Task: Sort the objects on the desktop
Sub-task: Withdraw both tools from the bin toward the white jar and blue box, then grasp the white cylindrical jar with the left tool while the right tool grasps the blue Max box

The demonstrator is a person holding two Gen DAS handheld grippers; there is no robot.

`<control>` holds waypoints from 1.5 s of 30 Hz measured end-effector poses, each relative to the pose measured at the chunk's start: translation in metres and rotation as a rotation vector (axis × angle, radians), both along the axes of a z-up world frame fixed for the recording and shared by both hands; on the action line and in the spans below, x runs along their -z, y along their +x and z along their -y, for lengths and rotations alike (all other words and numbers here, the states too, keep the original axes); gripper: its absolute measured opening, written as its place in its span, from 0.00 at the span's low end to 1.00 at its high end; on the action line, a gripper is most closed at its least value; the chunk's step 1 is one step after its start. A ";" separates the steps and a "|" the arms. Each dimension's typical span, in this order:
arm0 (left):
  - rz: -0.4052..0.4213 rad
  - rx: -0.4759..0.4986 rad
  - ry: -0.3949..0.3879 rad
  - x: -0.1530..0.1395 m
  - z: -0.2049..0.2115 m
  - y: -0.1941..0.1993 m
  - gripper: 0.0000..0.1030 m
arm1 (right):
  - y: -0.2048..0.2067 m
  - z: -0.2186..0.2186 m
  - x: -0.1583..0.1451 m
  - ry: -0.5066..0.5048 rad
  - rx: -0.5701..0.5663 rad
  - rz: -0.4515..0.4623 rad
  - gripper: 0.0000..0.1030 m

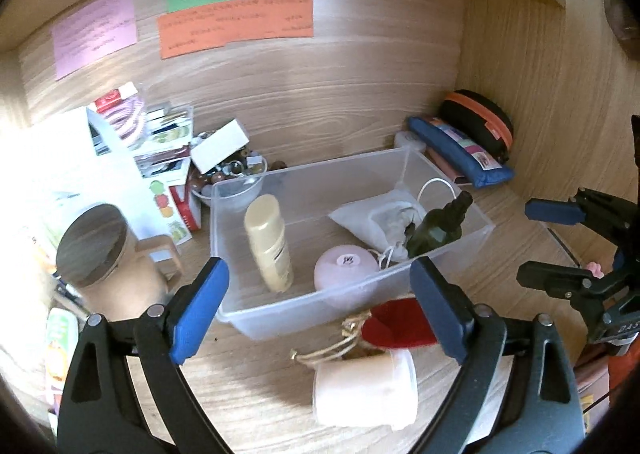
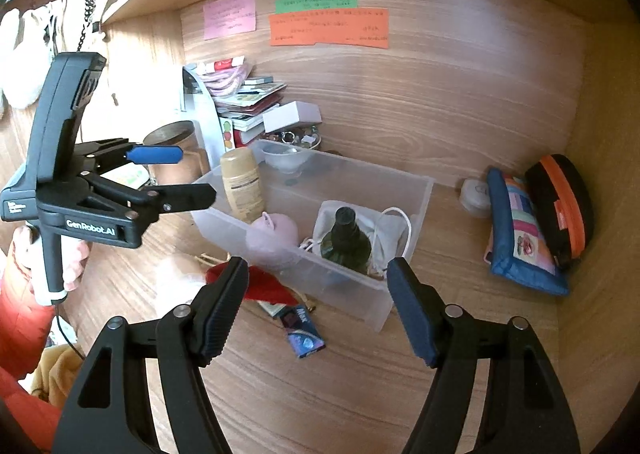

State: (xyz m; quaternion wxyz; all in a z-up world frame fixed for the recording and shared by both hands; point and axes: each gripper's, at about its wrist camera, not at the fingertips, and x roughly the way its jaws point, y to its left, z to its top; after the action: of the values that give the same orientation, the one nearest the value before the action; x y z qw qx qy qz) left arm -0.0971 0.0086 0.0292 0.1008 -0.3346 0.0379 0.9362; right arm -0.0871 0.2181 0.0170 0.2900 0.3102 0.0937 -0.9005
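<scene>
- left gripper (image 1: 320, 306): jaws wide apart, nothing between the pads, hanging over the near wall of the clear bin (image 1: 280, 318).
- right gripper (image 2: 316, 306): jaws apart, empty, over the bin's near corner.
- Inside the bin: cream bottle (image 1: 269, 242) leaning on the left, pink round case (image 1: 346, 268) at the near wall, dark green bottle (image 1: 438, 228) lying on a white drawstring pouch (image 1: 372, 220).
- On the desk just outside the near wall: red cloth (image 1: 396, 324), white cup on its side (image 1: 366, 390), small blue packet (image 2: 302, 332).
- Right back corner: blue pencil case (image 2: 520, 230), black-and-orange case (image 2: 560, 206) against the wall.
</scene>
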 end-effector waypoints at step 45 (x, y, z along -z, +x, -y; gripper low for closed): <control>0.216 0.063 0.143 0.096 -0.013 0.026 0.64 | -0.020 0.020 0.082 0.177 -0.070 0.163 0.48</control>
State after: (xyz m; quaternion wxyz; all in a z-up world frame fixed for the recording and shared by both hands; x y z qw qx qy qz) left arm -0.0706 0.0211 -0.0670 0.1571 -0.4239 -0.0294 0.8915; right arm -0.1071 0.1981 -0.0649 0.2996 0.4034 0.1595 -0.8497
